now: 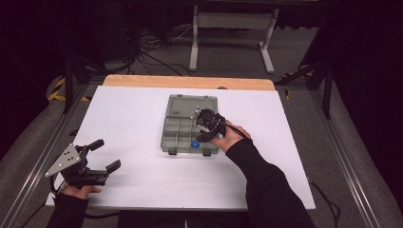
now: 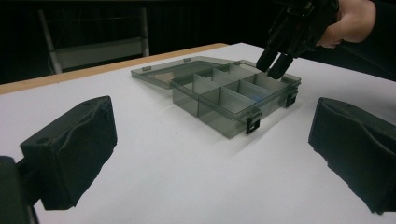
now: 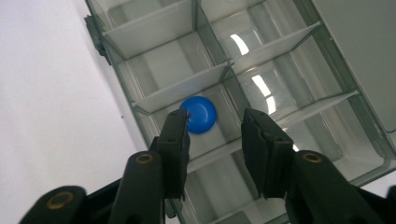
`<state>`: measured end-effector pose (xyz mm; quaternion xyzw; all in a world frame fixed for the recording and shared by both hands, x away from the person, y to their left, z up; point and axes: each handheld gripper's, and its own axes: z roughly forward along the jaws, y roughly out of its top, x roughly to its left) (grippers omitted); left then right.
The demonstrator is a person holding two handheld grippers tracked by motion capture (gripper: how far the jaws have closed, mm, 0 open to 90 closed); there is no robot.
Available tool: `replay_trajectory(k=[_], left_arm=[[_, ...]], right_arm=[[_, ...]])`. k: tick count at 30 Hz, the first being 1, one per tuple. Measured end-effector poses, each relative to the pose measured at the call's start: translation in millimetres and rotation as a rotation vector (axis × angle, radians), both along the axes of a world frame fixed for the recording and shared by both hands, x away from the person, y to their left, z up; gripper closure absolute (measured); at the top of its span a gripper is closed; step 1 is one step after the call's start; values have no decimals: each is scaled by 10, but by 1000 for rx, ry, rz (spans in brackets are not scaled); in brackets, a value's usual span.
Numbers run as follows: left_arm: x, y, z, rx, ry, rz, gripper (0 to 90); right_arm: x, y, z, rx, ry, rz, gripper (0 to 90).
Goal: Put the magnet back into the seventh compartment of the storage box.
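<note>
Overhead, a white tabletop (image 1: 138, 118) with a wooden far edge fills mid-frame, ringed by a dark room with grey floor, tangled cables at upper left and a pale metal stand (image 1: 233, 28) at top centre. At centre sits a grey translucent compartment box (image 1: 183, 128), lid (image 1: 190, 105) folded flat toward the top of the frame, its long axis running top to bottom with the black latches (image 1: 172, 151) at the lower end. A small blue round piece (image 1: 195, 144) lies in a compartment along the latch edge, lower right of the box. The right gripper (image 3: 215, 126) hangs over it, jaws parted a little and holding nothing. The left gripper (image 1: 105, 156), lower left, rests on the tabletop well apart from the box, jaws spread wide and empty.
</note>
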<state>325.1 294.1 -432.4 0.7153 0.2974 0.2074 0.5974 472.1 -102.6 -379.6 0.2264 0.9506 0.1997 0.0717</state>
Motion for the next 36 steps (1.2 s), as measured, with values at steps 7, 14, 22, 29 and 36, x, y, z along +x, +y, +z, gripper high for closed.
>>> replay_trajectory(k=[7, 14, 22, 29, 36], left_arm=[[5, -7, -2, 1, 0, 0, 15], [-1, -4, -1, 8, 1, -1, 16], [-12, 8, -5, 4, 0, 5, 15], [1, -18, -4, 6, -2, 1, 15], [2, -9, -3, 4, 2, 3, 15]], right_arm=[[-90, -36, 120, 43, -30, -2, 430], [-236, -127, 278, 109, -81, 3, 252], [-440, -291, 390, 194, -137, 6, 136], [-595, -517, 434, 288, -197, -17, 54], [-766, -779, 463, 380, -249, -40, 40]])
